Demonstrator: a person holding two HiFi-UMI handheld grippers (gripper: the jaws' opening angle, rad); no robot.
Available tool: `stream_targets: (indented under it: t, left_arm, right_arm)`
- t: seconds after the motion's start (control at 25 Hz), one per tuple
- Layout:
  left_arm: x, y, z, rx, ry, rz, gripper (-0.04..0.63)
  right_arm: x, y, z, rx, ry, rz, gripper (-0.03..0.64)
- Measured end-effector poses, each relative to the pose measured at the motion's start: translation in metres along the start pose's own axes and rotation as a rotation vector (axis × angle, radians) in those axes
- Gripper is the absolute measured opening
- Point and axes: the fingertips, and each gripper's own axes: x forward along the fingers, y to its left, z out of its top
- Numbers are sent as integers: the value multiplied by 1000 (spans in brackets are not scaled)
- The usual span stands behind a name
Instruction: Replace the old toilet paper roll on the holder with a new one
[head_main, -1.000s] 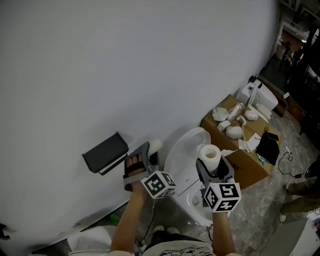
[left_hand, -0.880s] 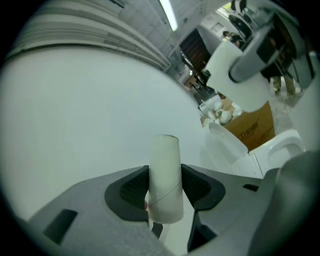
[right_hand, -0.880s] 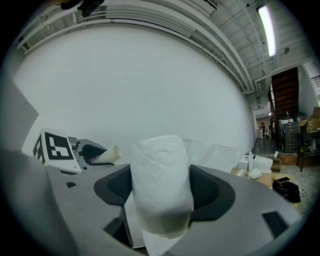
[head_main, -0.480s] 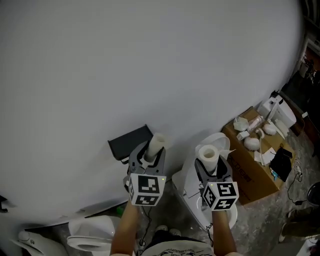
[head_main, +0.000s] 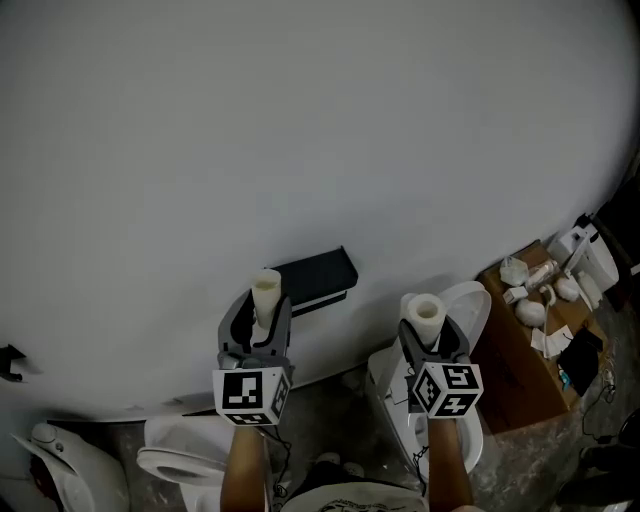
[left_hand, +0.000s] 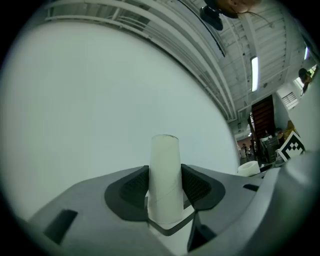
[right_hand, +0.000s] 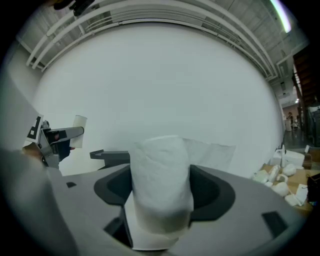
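My left gripper (head_main: 258, 318) is shut on the bare cardboard tube (left_hand: 165, 180) of the old roll (head_main: 265, 294), which stands upright between the jaws. The black wall holder (head_main: 318, 275) hangs just right of that tube and between my two grippers. Its flat cover also shows at the left of the right gripper view, the holder (right_hand: 111, 155) there sitting beyond the left gripper (right_hand: 59, 140). My right gripper (head_main: 430, 335) is shut on the new white toilet paper roll (right_hand: 161, 182), held upright with a loose sheet trailing to its right. The new roll (head_main: 424, 313) sits level with the holder.
A plain white wall (head_main: 300, 130) fills the view ahead. A white toilet (head_main: 465, 330) stands below my right gripper, another toilet bowl (head_main: 180, 460) at lower left. A cardboard box (head_main: 525, 355) with white items on top sits at the right.
My left gripper swung left and up with the cardboard tube and rolled upright. The holder now lies between the grippers. The right gripper shifted sideways, still gripping the new roll.
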Motion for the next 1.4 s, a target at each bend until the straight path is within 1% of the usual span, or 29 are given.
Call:
stream_targets:
  t: [0.12,0.28,0.36,0.48,0.6,0.76,0.84,0.96,1.2,1.4]
  left_arm:
    - [-18,30,-3,-15,-6,80,199]
    - [-31,53,-7,-36,-4,139,199]
    - [-36,59,-8,-29,-2,159,199]
    - [-41,64,-7,-23,1,167,199]
    - [-44,67,-8,-30,7,165,199]
    - [-46,69,-11,-27,16,165,199]
    - [-47,71,-13,-27,21,166,199]
    - [-49,73,-14,-25,27,168,199]
    - [-55,76,-16,6,44,170,199]
    - [-61,80,-17,12,52,183,199]
  right_arm:
    - [6,8,-1,-1,0,17,328]
    - [13,19,-1,-1,-5,34,328]
    - [16,27,-3,-10,-1,49,328]
    - [21,35,-1,-27,-3,67,328]
    - [27,40,3,-88,-7,79,328]
    - [43,43,5,-229,12,98,328]
    - [51,42,1,-290,36,109,328]
    - [64,38,-10,-417,85,119,328]
    - [88,38,-27,-715,164,124,327]
    - [109,39,-33,-1021,191,106,327]
